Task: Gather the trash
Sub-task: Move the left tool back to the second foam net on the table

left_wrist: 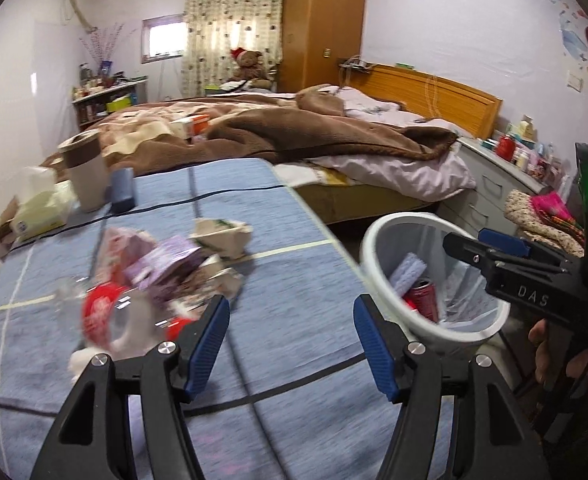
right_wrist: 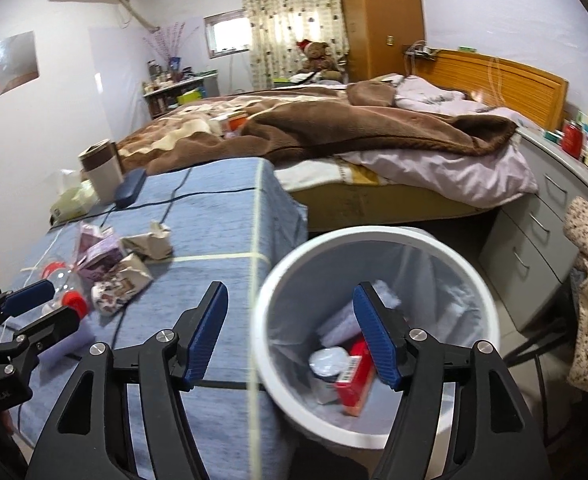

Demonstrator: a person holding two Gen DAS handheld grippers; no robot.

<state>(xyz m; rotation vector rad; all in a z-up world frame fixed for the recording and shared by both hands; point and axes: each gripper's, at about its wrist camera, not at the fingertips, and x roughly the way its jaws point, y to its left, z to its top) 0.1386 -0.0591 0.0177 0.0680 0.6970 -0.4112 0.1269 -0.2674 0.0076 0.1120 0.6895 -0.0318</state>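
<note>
Blue-padded jaws of the left claw (left_wrist: 291, 336) stand wide apart and empty, low over the worktop (left_wrist: 294, 272), with the clear plastic bottle (left_wrist: 117, 320) and its red cap just to their left. Beyond it lie the purple carton (left_wrist: 165, 264), crumpled paper wrappers (left_wrist: 221, 236) and other scraps in one heap. The right claw (right_wrist: 289, 334) is likewise spread and holds nothing, hanging over the rim of the white trash bin (right_wrist: 277, 280), which already contains a can (right_wrist: 328, 364) and a red box (right_wrist: 358, 376). A good pick likely means swinging left, straddling the bottle's narrow body squarely, and closing before lifting, since it looks light and may roll off.
</note>
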